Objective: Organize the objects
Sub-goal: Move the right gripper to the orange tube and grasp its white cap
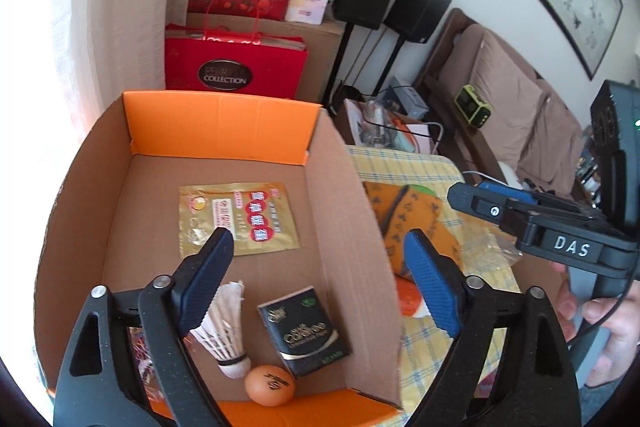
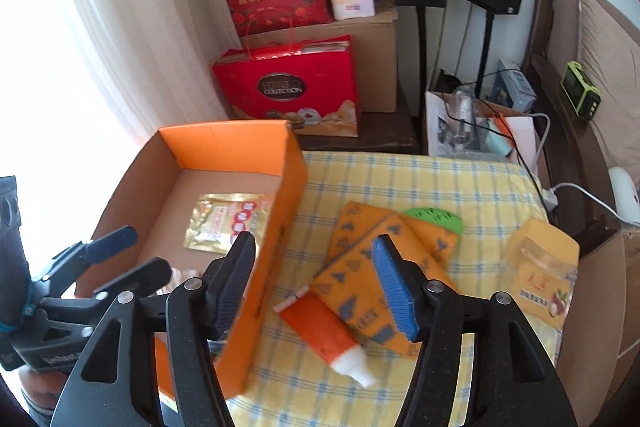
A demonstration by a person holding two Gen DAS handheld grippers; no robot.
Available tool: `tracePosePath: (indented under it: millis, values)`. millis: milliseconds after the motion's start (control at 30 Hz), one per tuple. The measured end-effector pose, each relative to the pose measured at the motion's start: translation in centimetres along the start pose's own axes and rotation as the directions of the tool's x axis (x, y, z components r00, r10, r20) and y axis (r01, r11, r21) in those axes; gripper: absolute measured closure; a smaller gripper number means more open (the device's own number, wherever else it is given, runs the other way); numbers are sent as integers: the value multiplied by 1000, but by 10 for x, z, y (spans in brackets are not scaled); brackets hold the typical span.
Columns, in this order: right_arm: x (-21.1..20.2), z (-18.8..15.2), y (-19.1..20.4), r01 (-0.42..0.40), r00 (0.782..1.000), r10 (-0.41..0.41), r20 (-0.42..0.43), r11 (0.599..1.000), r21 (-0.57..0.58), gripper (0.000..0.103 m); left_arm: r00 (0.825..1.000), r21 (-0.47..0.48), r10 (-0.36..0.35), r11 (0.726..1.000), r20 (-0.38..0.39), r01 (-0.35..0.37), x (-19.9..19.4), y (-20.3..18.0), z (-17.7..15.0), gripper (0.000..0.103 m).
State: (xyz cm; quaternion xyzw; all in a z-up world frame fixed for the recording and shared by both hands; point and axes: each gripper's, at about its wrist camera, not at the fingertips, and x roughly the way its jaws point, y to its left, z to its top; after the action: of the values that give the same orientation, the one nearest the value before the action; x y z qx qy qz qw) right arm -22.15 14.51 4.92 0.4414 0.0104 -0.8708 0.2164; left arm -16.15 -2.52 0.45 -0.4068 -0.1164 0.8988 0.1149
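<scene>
With both the left gripper [image 1: 316,247] and right gripper [image 2: 316,275] wide and empty, the near orange tube [image 2: 324,331] at lower centre could roll from a skewed pinch, or perhaps snag the box [image 2: 280,227] wall beyond.

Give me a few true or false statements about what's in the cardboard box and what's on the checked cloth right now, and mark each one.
1. A shuttlecock lies inside the cardboard box. True.
2. The orange ball sits on the checked cloth. False: it is inside the box, beside the shuttlecock.
3. The orange tube with a white cap lies on the cloth, outside the box. True.
4. The left gripper is holding the gold sachet. False: its fingers are open and empty.
5. The black packet is in the box. True.
</scene>
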Motion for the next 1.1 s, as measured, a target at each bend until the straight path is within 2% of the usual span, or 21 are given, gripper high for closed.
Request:
tracePosePath:
  millis: [167,500,667,733,1100]
  values:
    - [-10,-22,-19,9,1000,-9,-1,1000,11,35,1000,37,-22,999,-14,23,-4,-21,-8,14]
    - [-4,-77,-42,-23,998,24,-61,1000,11,36,998,44,-57,997,-23,58,-12,-39,-37,14]
    - [8,-98,-47,-71,993,72,-97,997,17,53,998,51,-65,997,-22,66,-18,-42,-48,14]
    - [13,-103,-46,-76,991,75,-110,997,1,57,997,52,-67,996,-26,68,-18,-44,-50,14]
    - [45,-115,-38,-54,989,34,-142,989,-140,63,996,28,-72,997,-44,73,-20,-42,-64,14]
